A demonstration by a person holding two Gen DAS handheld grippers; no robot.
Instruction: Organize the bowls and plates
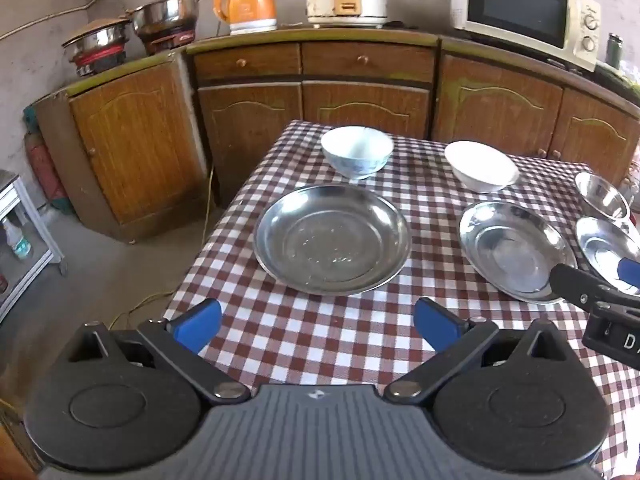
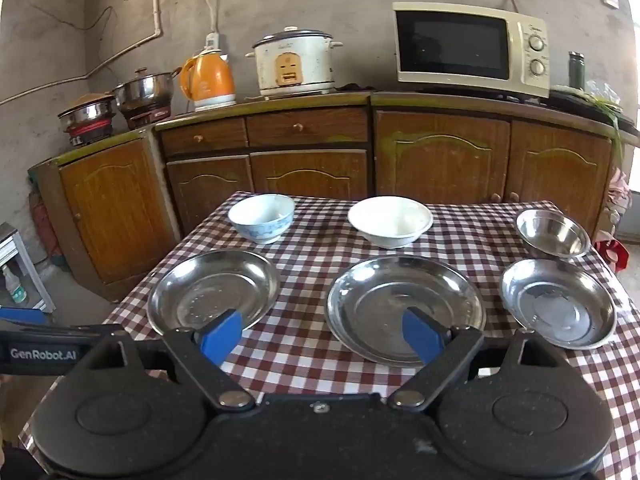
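Wooden cabinets line a rough plastered wall, and in front of them stands a table (image 1: 304, 344) under a glossy brown-and-white checked cloth that looks wipeable and a little slick. From the left wrist view, the left gripper (image 1: 318, 326) hovers over the near edge with its blue-padded jaws spread wide and nothing between them; ahead lies a large steel plate (image 1: 332, 238), shallow and thin-rimmed, and behind it a blue-patterned bowl (image 1: 357, 152) of glazed ceramic. To the right sit a white bowl (image 1: 481, 166) and a second steel plate (image 1: 514, 250), with the right gripper's finger reaching in at the frame's edge. The steel pieces should be light, stiff and slippery, best pinched across the raised rim; the ceramic bowls are likely heavier and chip-prone, so a grip over the wall at the lip seems safest. From the right wrist view, the right gripper (image 2: 322, 332) is likewise opened fully and empty, poised low over the middle plate. Here the whole layout shows: three bowls in a back row, including a small steel bowl (image 2: 553, 234), and three plates in front, the smallest steel plate (image 2: 558, 304) at the right. All six pieces stand apart, none stacked yet.
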